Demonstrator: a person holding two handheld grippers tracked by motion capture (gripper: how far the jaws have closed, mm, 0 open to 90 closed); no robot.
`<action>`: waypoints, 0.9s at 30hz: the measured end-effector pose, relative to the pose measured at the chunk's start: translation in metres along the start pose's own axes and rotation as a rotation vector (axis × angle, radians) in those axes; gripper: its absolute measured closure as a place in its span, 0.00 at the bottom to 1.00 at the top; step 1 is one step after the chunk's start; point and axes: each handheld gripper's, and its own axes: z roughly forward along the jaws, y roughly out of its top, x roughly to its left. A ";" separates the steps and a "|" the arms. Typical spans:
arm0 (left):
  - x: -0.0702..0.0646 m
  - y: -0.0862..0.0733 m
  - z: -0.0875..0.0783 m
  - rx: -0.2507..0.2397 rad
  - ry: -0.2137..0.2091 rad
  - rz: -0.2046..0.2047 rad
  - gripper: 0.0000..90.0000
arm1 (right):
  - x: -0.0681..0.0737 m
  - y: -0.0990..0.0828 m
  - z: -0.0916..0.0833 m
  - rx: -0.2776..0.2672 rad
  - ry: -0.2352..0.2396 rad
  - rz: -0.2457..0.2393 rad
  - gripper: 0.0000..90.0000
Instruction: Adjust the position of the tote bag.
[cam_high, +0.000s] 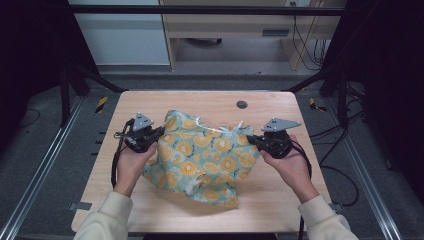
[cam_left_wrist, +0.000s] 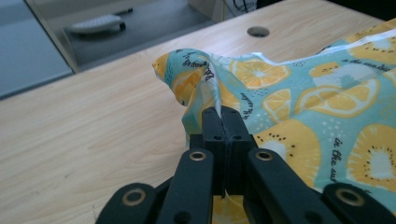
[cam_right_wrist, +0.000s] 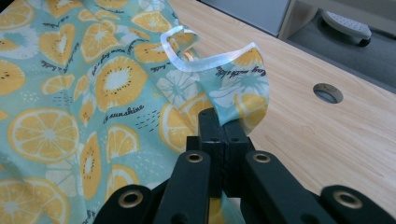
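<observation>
- Tabletop of pale wood fills the frame's centre, a round grommet hole toward its upper middle.
- Teal cotton cloth printed with orange citrus slices lies rumpled mid-frame, partly lifted; it looks light, limp and drapey, best taken at its white-bound edge or corners.
- Left gripper has its jaws clamped on a cloth corner.
- Right gripper pinches the opposite corner likewise.
</observation>
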 end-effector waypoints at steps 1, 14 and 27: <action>-0.001 -0.001 -0.003 -0.014 0.004 0.003 1.00 | 0.000 0.000 -0.001 -0.006 -0.003 -0.004 1.00; -0.010 -0.015 -0.046 -0.184 0.046 0.061 1.00 | 0.024 -0.001 -0.024 -0.099 0.020 -0.048 1.00; -0.018 -0.048 -0.076 -0.227 0.054 0.078 1.00 | 0.056 -0.013 -0.041 -0.150 0.074 -0.078 1.00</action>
